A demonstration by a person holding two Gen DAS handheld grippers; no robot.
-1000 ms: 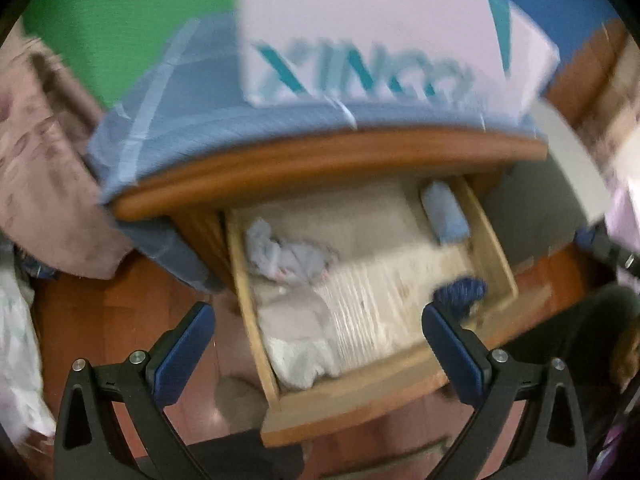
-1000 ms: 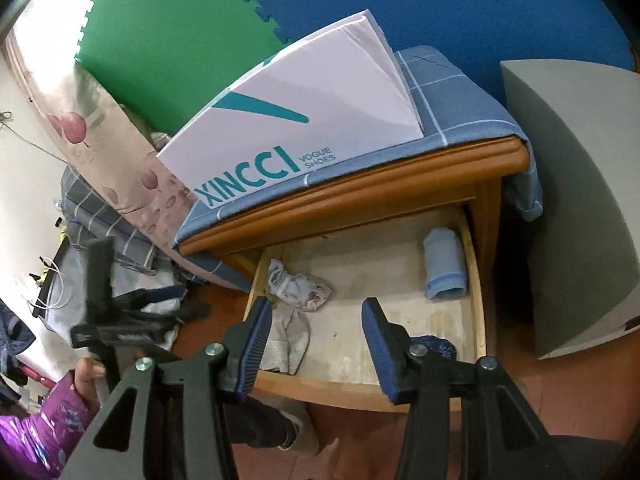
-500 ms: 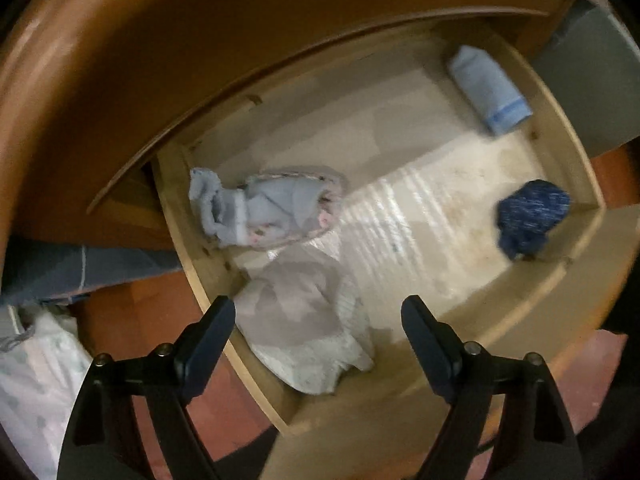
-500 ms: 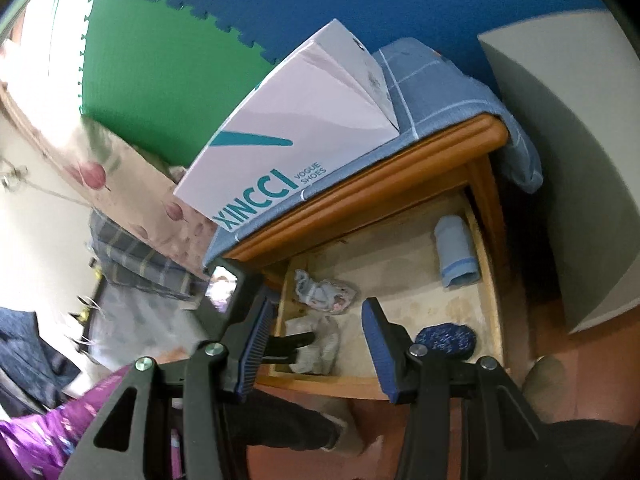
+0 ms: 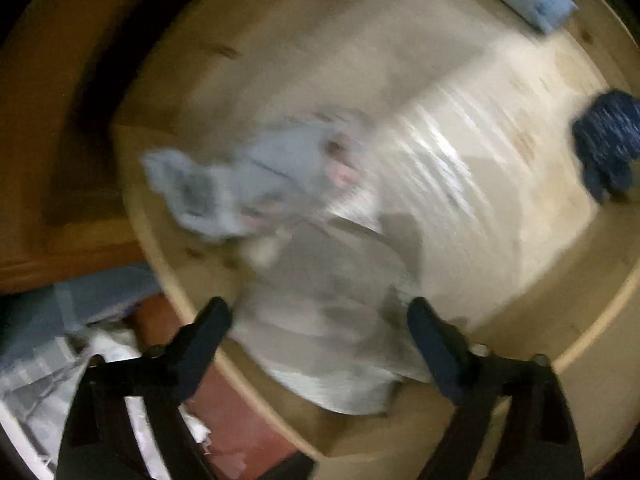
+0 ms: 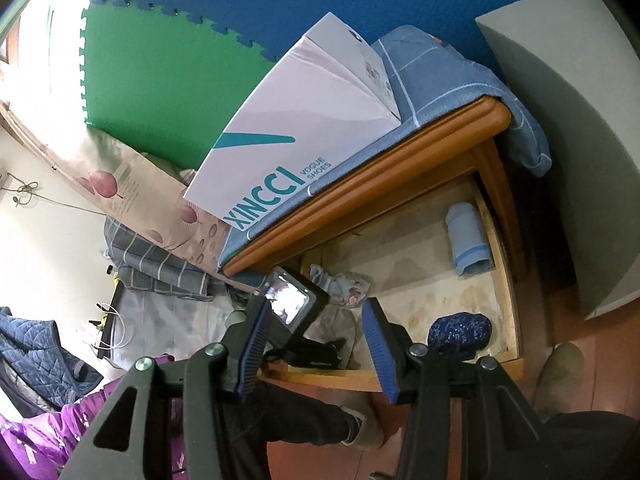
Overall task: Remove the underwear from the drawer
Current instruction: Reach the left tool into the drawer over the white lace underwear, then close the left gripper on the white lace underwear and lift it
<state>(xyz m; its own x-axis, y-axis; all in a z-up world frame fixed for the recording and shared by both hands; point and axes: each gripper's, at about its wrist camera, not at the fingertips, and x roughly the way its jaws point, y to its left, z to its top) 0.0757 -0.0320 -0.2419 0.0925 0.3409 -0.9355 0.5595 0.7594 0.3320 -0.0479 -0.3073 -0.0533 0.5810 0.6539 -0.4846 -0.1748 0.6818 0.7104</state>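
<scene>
Underwear [image 5: 320,312] in drawer [image 6: 502,264], box [image 6: 304,128] reading XINCCI VOGUE SHOES

The drawer [image 6: 502,264] is pale, stained wood under an orange-brown top. In it lie a light-blue roll [image 6: 468,240] with a darker stripe, a navy bundle [image 6: 460,334] speckled white, grey-blue underwear [image 5: 244,188] with pink spots (blurred), and a grey-white garment [image 5: 332,320]. The box [image 6: 304,132] is white with teal lettering.

Shoebox [image 6: 304,128] on blue checked cloth [image 6: 444,76]
</scene>
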